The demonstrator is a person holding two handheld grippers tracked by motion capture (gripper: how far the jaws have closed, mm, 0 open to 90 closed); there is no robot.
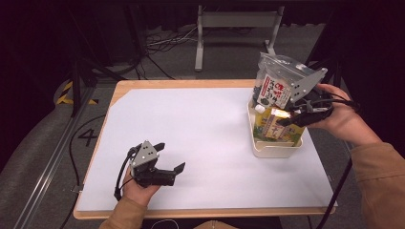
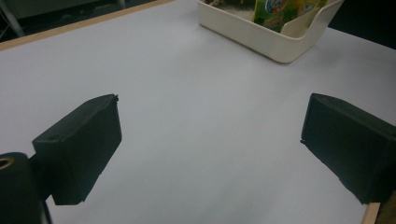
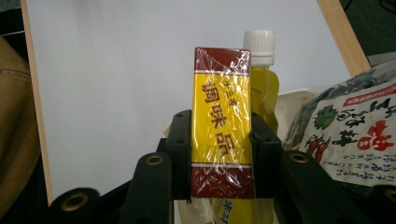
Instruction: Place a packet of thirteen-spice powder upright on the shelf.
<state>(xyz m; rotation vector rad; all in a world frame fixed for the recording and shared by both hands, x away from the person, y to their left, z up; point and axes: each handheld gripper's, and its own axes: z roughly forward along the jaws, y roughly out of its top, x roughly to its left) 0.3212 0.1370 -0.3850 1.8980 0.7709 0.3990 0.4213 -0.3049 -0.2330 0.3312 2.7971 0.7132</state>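
Observation:
My right gripper (image 1: 286, 120) hangs over the cream bin (image 1: 274, 150) at the table's right side. It is shut on a yellow and dark red box (image 3: 222, 93) wrapped in clear film, and both pads press on the box's long sides. Behind the box stands a yellow-green pouch with a white cap (image 3: 259, 44). A clear bag with a printed label (image 1: 277, 86) leans at the bin's far end. My left gripper (image 1: 165, 160) rests low over the white sheet near the front left, open, with nothing between its fingers (image 2: 79, 149).
The white sheet (image 1: 200, 129) covers most of the wooden table (image 1: 176, 84). In the left gripper view the bin (image 2: 261, 39) lies ahead with a green and yellow pack (image 2: 280, 9) inside. A metal stand (image 1: 234, 21) and cables lie on the floor beyond.

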